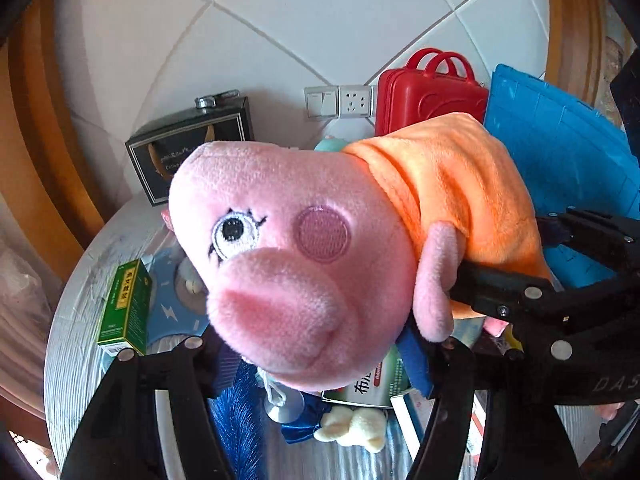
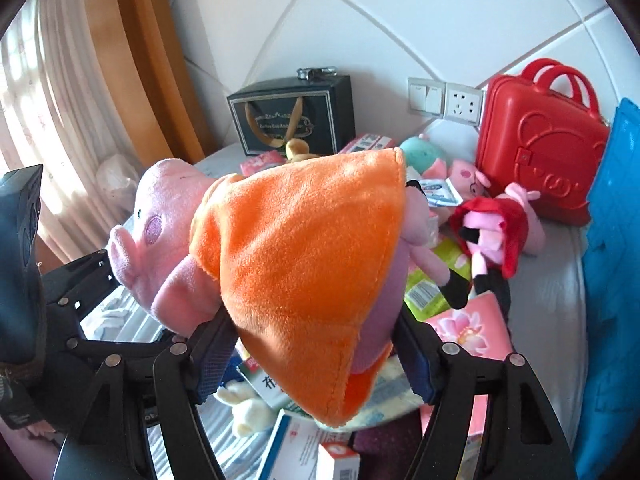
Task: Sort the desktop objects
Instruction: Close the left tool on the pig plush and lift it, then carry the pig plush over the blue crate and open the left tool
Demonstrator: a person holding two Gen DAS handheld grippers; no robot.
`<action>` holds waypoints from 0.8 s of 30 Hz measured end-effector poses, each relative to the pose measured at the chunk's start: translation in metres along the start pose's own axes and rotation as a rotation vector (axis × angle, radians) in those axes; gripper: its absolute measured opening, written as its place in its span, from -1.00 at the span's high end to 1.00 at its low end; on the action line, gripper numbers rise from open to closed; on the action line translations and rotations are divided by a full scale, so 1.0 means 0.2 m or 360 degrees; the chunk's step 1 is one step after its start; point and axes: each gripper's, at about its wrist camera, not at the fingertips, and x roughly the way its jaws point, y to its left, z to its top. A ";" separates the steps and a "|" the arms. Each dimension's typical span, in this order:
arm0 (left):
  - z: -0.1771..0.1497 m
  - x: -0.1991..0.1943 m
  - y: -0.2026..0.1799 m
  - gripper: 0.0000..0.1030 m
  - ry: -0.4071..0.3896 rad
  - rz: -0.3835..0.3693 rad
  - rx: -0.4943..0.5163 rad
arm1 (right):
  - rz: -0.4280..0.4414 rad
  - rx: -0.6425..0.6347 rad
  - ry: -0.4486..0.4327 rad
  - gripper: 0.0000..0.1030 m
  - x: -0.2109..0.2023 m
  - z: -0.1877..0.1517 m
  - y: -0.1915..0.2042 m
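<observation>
Pig plush | left view: face | right view: orange dress, red-dressed pig

Looks like a home room to me: white tiled wall with a socket, lace curtain at left, soft toys and medicine boxes crowding my table.

The left gripper and right gripper were angled downward, each clamped on the plush pig from below.
</observation>
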 end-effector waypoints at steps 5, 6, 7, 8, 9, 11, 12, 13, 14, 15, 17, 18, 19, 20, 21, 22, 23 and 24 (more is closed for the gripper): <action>0.05 -0.23 -0.13 -0.28 -0.0136 -0.0005 0.0082 | -0.0054 0.0027 -0.0149 -0.42 -0.29 -0.02 0.02; 0.06 -0.28 -0.16 -0.28 -0.0161 -0.0008 0.0094 | -0.0062 0.0032 -0.0174 -0.42 -0.35 -0.02 0.03; 0.07 -0.32 -0.20 -0.29 -0.0186 -0.0014 0.0103 | -0.0074 0.0034 -0.0200 -0.42 -0.41 -0.03 0.02; 0.08 -0.36 -0.23 -0.29 -0.0210 -0.0023 0.0109 | -0.0088 0.0034 -0.0223 -0.42 -0.46 -0.04 0.03; 0.09 -0.39 -0.26 -0.29 -0.0231 -0.0034 0.0115 | -0.0105 0.0030 -0.0248 -0.42 -0.52 -0.04 0.01; 0.10 -0.46 -0.35 -0.29 -0.0270 -0.0059 0.0134 | -0.0149 0.0018 -0.0293 -0.42 -0.64 -0.05 -0.01; 0.10 -0.49 -0.39 -0.29 -0.0292 -0.0071 0.0145 | -0.0172 0.0014 -0.0311 -0.43 -0.70 -0.07 -0.02; 0.11 -0.52 -0.44 -0.29 -0.0315 -0.0084 0.0156 | -0.0191 0.0013 -0.0327 -0.43 -0.75 -0.08 -0.05; 0.12 -0.55 -0.49 -0.29 -0.0339 -0.0099 0.0168 | -0.0210 0.0014 -0.0348 -0.43 -0.81 -0.10 -0.07; 0.13 -0.58 -0.54 -0.29 -0.0359 -0.0114 0.0179 | -0.0227 0.0017 -0.0368 -0.43 -0.87 -0.12 -0.10; 0.15 -0.63 -0.67 -0.29 -0.0397 -0.0148 0.0207 | -0.0266 0.0028 -0.0402 -0.43 -0.98 -0.15 -0.17; 0.16 -0.65 -0.73 -0.29 -0.0417 -0.0168 0.0226 | -0.0292 0.0035 -0.0422 -0.43 -1.05 -0.17 -0.21; 0.18 -0.67 -0.80 -0.29 -0.0436 -0.0189 0.0248 | -0.0317 0.0043 -0.0440 -0.43 -1.10 -0.18 -0.26; 0.19 -0.69 -0.88 -0.29 -0.0457 -0.0209 0.0272 | -0.0341 0.0056 -0.0459 -0.44 -1.16 -0.20 -0.31; 0.21 -0.71 -0.96 -0.30 -0.0478 -0.0232 0.0293 | -0.0360 0.0071 -0.0478 -0.44 -1.22 -0.22 -0.36; 0.23 -0.73 -1.04 -0.30 -0.0497 -0.0256 0.0313 | -0.0387 0.0086 -0.0500 -0.44 -1.28 -0.24 -0.41; 0.25 -0.75 -1.12 -0.30 -0.0514 -0.0278 0.0333 | -0.0412 0.0094 -0.0519 -0.44 -1.33 -0.26 -0.46; 0.27 -0.76 -1.21 -0.30 -0.0530 -0.0299 0.0354 | -0.0443 0.0105 -0.0538 -0.44 -1.40 -0.28 -0.52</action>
